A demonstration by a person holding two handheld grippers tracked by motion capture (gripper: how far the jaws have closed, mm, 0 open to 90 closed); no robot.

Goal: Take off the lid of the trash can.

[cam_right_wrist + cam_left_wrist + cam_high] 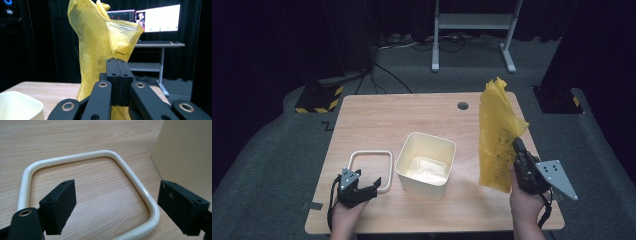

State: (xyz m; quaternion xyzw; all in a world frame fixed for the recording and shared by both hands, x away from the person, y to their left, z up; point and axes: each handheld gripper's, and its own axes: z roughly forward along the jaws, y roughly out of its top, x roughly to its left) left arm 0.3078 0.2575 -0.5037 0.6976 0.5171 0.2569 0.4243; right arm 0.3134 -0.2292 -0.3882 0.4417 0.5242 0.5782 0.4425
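Your left gripper [371, 188] lower left, jaws wide, empty, over white ring [370, 154] | your right gripper [518, 148] right, clamped on yellow bag [497, 131] | bin [425, 164] center

Light wood-grain table [377, 117], round grommet hole [463, 106] near far edge. Resting on it: cream square bin [425, 163], open top, about centre; cream rounded-square ring frame [370, 169] flat just left of bin, apart from it.

Desk [160, 45] w/ lit monitors [162, 18], keyboard [156, 42] behind table.
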